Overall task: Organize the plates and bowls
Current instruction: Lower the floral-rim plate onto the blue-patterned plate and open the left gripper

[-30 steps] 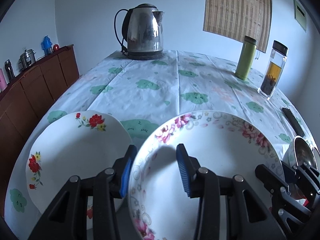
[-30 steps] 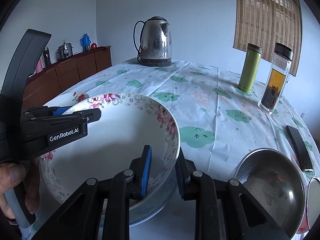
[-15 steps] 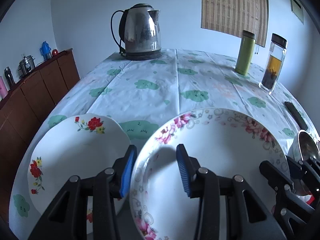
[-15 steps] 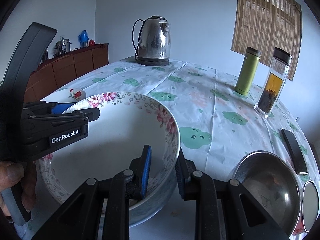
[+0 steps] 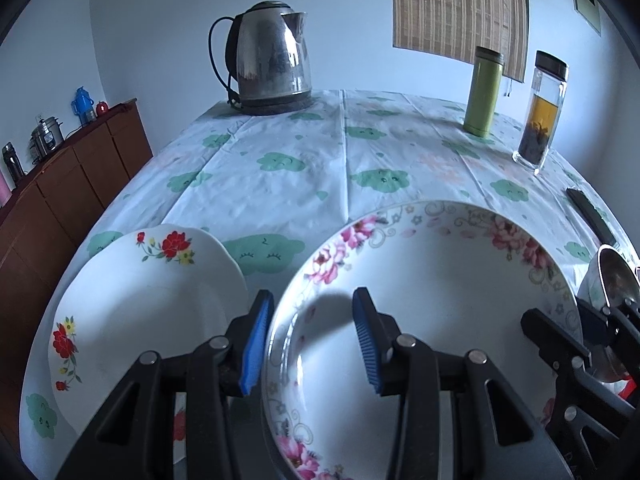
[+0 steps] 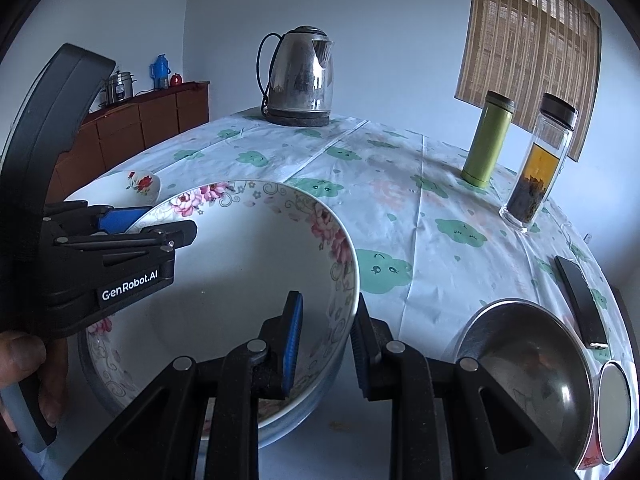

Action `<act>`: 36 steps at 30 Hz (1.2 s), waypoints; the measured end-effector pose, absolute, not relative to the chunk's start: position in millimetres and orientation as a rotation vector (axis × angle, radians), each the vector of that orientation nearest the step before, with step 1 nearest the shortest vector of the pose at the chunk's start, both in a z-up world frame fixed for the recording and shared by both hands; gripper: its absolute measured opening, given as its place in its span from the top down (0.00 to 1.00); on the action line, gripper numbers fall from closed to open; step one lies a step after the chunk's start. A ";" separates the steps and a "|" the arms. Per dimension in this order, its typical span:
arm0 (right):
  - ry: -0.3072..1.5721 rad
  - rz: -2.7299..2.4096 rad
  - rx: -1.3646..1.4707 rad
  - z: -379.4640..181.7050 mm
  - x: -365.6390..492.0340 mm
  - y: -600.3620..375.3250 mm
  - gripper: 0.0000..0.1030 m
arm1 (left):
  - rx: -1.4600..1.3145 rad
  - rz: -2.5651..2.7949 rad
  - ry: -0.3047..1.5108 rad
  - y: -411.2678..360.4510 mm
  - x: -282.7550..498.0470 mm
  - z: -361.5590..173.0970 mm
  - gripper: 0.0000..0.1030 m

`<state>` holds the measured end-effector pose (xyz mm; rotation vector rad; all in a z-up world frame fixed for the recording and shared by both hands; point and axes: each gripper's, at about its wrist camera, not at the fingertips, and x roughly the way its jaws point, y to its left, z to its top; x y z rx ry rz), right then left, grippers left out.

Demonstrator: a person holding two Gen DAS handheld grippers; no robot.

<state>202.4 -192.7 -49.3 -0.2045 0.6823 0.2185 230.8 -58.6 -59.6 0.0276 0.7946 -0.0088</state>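
Little has shifted since 1 second ago: both grippers hold the same grip on the floral bowl (image 5: 432, 280), with only the camera angle tilting slightly. From the left wrist, the left gripper (image 5: 308, 340) straddles the bowl's near left rim, 1 blue pad outside and 1 inside; whether they press the rim is unclear. Just left lies a white plate (image 5: 140, 300) with red flowers, partly under the bowl. From the right wrist, the right gripper (image 6: 324, 344) is narrowly closed on the bowl's right rim, and a steel bowl (image 6: 528, 360) sits to the right on the tablecloth (image 6: 400, 208).
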 end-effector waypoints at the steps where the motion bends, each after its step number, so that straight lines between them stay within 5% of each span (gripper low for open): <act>1: 0.683 0.218 -0.207 -49.3 202.7 -192.9 0.76 | 0.029 -0.008 0.795 -58.6 230.9 -59.6 0.61; 36: 0.695 0.197 -0.332 -55.7 204.3 -181.7 0.71 | 0.061 0.006 0.787 -62.5 224.9 -62.7 0.61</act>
